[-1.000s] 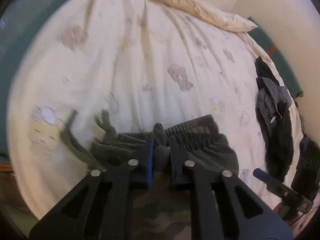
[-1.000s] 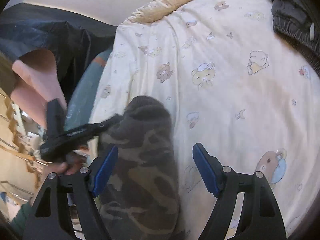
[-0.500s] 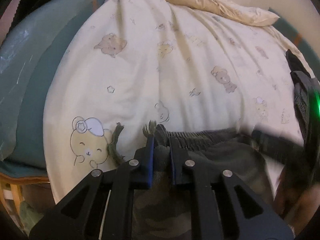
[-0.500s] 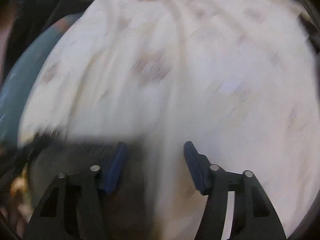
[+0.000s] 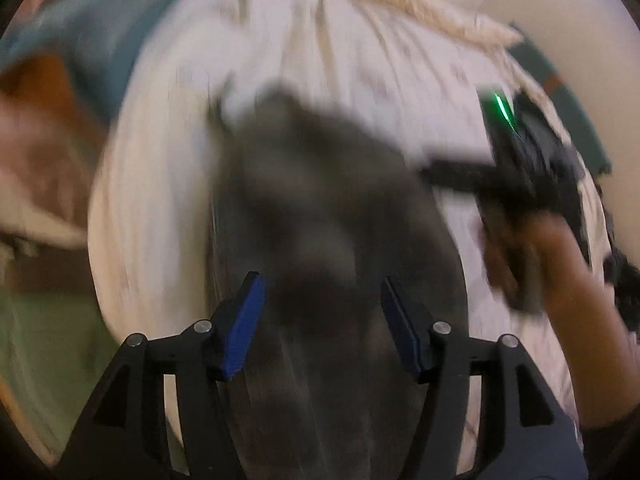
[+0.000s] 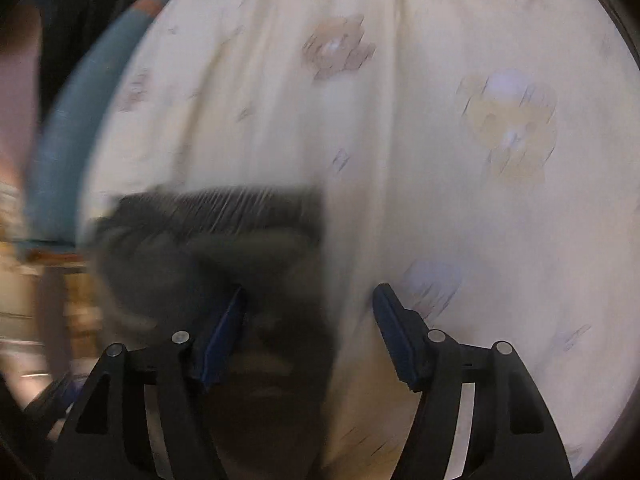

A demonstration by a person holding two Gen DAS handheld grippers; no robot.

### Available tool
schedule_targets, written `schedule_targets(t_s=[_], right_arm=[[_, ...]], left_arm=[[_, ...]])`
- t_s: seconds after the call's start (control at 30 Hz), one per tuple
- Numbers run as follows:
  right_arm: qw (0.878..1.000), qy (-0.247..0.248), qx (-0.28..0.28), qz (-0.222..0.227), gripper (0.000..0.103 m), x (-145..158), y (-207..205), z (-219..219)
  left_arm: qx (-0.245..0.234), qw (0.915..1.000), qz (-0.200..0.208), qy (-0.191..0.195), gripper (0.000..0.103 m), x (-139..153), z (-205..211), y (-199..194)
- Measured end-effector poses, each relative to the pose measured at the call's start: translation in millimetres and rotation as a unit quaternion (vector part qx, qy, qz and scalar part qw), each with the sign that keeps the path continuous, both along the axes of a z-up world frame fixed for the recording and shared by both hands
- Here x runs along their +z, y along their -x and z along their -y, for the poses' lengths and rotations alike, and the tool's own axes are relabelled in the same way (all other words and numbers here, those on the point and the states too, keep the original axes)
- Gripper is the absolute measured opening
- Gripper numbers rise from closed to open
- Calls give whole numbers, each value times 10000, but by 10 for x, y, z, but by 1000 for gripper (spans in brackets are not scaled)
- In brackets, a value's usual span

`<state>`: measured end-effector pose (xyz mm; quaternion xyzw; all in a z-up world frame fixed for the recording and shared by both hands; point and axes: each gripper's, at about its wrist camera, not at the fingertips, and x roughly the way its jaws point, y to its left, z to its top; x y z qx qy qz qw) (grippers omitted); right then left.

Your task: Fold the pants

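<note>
Both views are motion-blurred. The dark camouflage pants (image 5: 320, 208) lie on the cream bear-print bed cover (image 5: 168, 152), stretching from near me toward the middle of the bed. My left gripper (image 5: 322, 320) is open, its blue pads apart on either side of the cloth and not pinching it. In the right wrist view the pants (image 6: 224, 232) show their ribbed waistband at the left. My right gripper (image 6: 310, 332) is open, its left pad over the pants and its right pad over bare cover. The right gripper and the hand holding it also show in the left wrist view (image 5: 452, 172).
A crumpled yellow pillow or blanket edge (image 5: 404, 4) lies at the far side of the bed. A teal mattress edge (image 6: 68, 132) runs along the left. Dark clothes (image 5: 624, 280) lie at the bed's right edge. The bed cover (image 6: 460, 200) spreads to the right of the pants.
My left gripper has opened and let go of the waistband. The pants now lie stretched out ahead of it. Both grippers are moving fast, and the right one has swung over the waistband.
</note>
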<state>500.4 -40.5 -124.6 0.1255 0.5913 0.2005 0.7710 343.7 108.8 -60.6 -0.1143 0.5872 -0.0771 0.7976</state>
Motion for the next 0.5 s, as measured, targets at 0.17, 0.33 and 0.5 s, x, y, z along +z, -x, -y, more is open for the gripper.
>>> schedule_targets(t_s=[0.17, 0.33, 0.5], right_arm=[[9971, -303, -75, 700, 70, 530, 333, 87], [9929, -726, 254, 909, 77, 947, 1116, 400], [9932, -566, 666, 764, 77, 865, 2292, 602]], left_arm=[[461, 9989, -98, 22, 76, 133, -275, 533], [1038, 9944, 190, -103, 95, 272, -581, 1114], [906, 9957, 196, -78, 95, 139, -379, 1646]])
